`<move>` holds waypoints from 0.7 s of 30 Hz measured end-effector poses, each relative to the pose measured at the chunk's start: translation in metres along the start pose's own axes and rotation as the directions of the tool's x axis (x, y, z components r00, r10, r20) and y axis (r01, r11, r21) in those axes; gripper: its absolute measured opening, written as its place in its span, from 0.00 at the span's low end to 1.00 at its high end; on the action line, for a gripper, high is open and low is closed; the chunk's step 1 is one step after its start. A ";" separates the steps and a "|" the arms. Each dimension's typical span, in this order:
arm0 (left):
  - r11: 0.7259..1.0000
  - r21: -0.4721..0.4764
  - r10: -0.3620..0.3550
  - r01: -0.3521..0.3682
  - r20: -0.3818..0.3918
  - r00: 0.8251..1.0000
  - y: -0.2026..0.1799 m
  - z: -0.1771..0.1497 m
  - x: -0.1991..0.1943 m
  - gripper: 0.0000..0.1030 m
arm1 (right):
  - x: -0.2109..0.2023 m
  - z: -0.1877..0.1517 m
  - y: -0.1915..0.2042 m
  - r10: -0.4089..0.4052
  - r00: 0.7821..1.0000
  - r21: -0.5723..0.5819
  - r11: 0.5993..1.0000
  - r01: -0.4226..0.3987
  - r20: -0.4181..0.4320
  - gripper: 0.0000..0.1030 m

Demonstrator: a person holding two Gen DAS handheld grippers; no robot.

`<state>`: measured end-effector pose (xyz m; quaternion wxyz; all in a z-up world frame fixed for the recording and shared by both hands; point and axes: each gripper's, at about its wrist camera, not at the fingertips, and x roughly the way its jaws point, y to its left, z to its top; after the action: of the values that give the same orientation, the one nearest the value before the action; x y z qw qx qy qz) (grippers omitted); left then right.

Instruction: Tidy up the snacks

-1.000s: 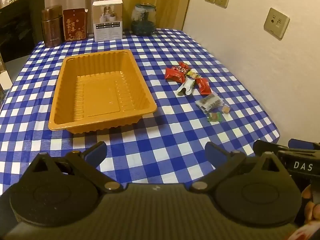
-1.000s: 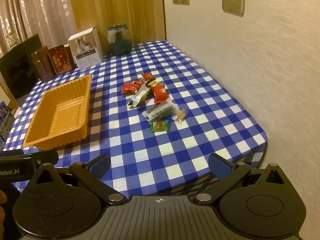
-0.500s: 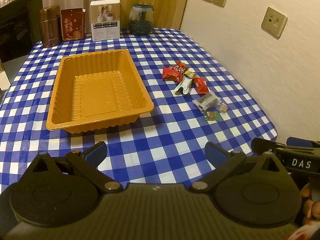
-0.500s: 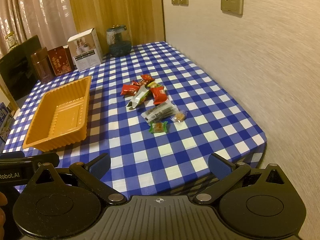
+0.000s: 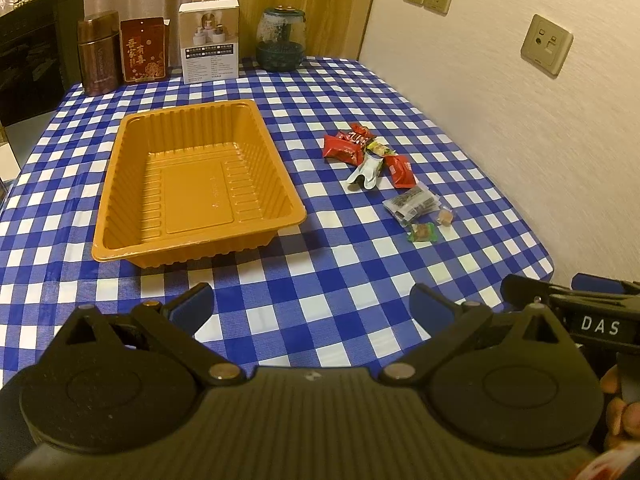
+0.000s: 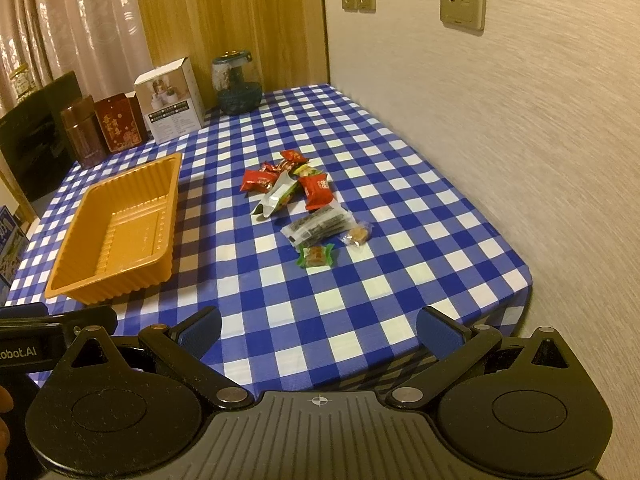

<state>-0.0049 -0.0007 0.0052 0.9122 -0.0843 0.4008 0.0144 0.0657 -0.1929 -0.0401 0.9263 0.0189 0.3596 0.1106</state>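
An empty orange plastic tray (image 5: 120, 184) (image 6: 80, 240) sits on the blue checked tablecloth, left of a pile of wrapped snacks (image 5: 380, 168) (image 6: 296, 188): red packets, a silver pouch, a clear dark packet (image 6: 320, 226), a green-wrapped candy (image 6: 316, 256) and a small clear-wrapped candy (image 6: 356, 236). My left gripper (image 5: 312, 306) is open and empty above the near table edge, in front of the tray. My right gripper (image 6: 320, 328) is open and empty at the near edge, in front of the snacks.
At the table's far edge stand a brown canister (image 5: 98, 54), a red box (image 5: 142, 50), a white box (image 5: 210, 40) and a glass jar (image 5: 282, 40). A wall with sockets runs along the table's right side. A dark chair (image 5: 36, 64) stands at the far left.
Both grippers have drawn back and risen slightly, so the tray and snacks look a little farther off. Both stay open and empty. Nothing on the table has moved.
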 end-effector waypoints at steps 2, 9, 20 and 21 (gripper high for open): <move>1.000 0.000 -0.002 0.002 -0.001 1.000 0.000 0.000 0.000 1.00 | 0.000 0.000 -0.001 0.001 1.000 0.001 1.000 -0.001 0.000 1.00; 1.000 0.001 -0.002 0.002 -0.001 1.000 0.000 0.000 0.000 1.00 | 0.000 0.000 0.000 -0.001 1.000 0.001 1.000 0.001 0.001 1.00; 1.000 0.002 -0.004 0.004 0.000 1.000 -0.002 0.000 -0.001 1.00 | -0.001 0.000 -0.001 0.000 1.000 0.001 1.000 0.000 0.001 1.00; 1.000 0.003 -0.005 0.005 0.000 1.000 -0.002 0.000 -0.001 1.00 | -0.001 0.000 -0.001 0.000 1.000 0.001 1.000 0.000 0.002 1.00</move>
<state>-0.0055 -0.0025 0.0060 0.9122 -0.0840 0.4008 0.0117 0.0657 -0.1942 -0.0394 0.9267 0.0192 0.3588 0.1104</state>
